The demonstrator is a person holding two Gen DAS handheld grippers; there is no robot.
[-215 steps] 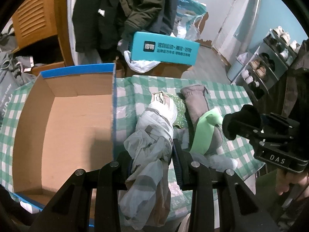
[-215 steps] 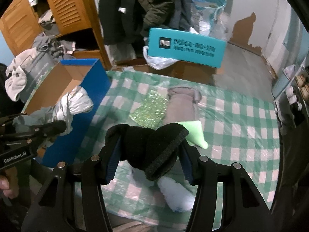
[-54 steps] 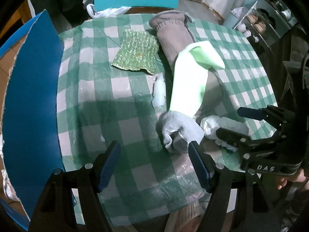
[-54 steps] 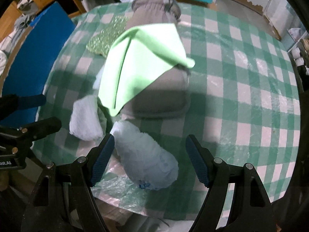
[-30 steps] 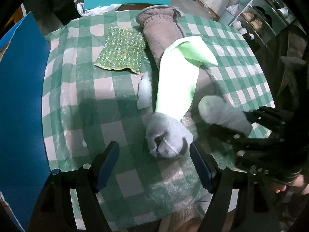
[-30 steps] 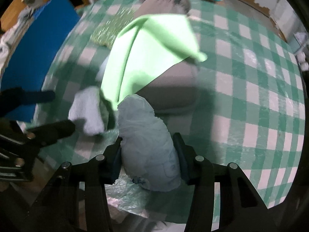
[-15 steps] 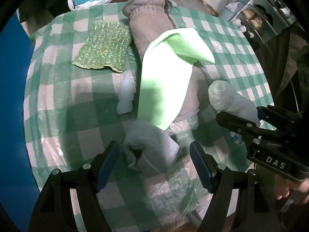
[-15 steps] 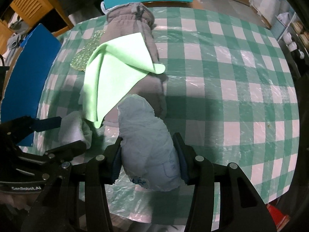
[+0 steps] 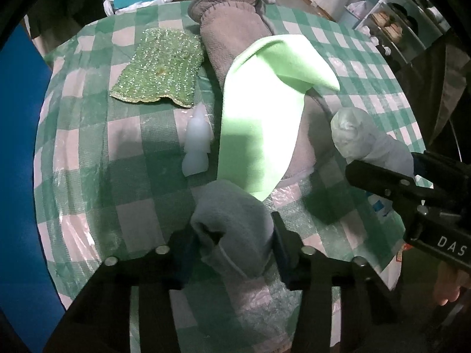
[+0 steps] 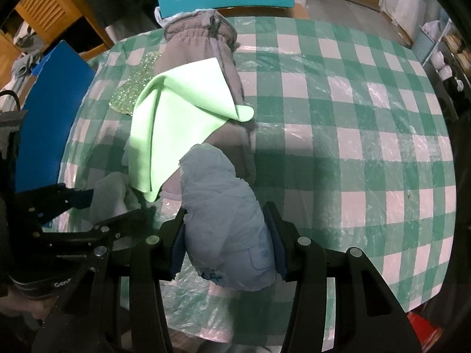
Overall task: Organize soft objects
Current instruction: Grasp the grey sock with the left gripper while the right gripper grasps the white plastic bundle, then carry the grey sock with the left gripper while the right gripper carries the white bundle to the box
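Left wrist view: the left gripper (image 9: 232, 232) is clenched on a rolled grey sock (image 9: 232, 223) at the near edge of the checked tablecloth (image 9: 88, 158), while the right gripper (image 10: 226, 235) clamps a pale blue plastic-wrapped bundle (image 10: 226, 223) just above the cloth. The sock's loose end bulges out past the jaws, so a quick swing toward the blue box (image 10: 50, 117) at the left could shake it free. The green cloth (image 9: 265, 111) lies draped over the grey mitten (image 9: 232, 29) with its lower corner close to the sock, and could be dragged along if it snags. The bundle's slick wrapping may slip under a light squeeze. The box shows only its outer blue wall here; its contents cannot be made out. A glittery green pad (image 9: 159, 70) and a small white lump (image 9: 197, 144) lie loose on the cloth.
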